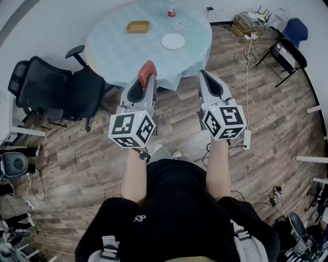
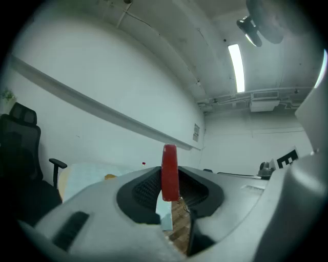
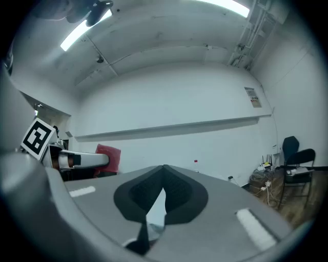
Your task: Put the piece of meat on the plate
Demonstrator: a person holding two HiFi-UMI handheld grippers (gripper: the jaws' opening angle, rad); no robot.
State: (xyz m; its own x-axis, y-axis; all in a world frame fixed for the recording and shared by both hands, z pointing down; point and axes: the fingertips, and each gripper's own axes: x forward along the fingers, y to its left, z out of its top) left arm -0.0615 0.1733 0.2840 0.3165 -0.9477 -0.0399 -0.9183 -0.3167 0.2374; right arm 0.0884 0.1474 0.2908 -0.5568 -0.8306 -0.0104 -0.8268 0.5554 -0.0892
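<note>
My left gripper (image 1: pixel 145 77) is shut on a flat red piece of meat (image 1: pixel 147 70), which stands on edge between the jaws and sticks out past their tips; the same red piece of meat (image 2: pixel 169 173) fills the middle of the left gripper view. The right gripper (image 1: pixel 204 74) is shut with nothing in it, its tips meeting (image 3: pixel 164 168). Both are held level, short of the round table (image 1: pixel 118 51). On its pale blue cloth lies a white plate (image 1: pixel 173 41), well ahead of both grippers. From the right gripper view the meat (image 3: pixel 108 157) shows at the left.
A yellow tray (image 1: pixel 138 26) and a small red-capped jar (image 1: pixel 171 12) also sit on the table. A black office chair (image 1: pixel 56 92) stands at its left. Cables, a power strip (image 1: pixel 246 139) and a blue chair (image 1: pixel 294 33) lie to the right on the wooden floor.
</note>
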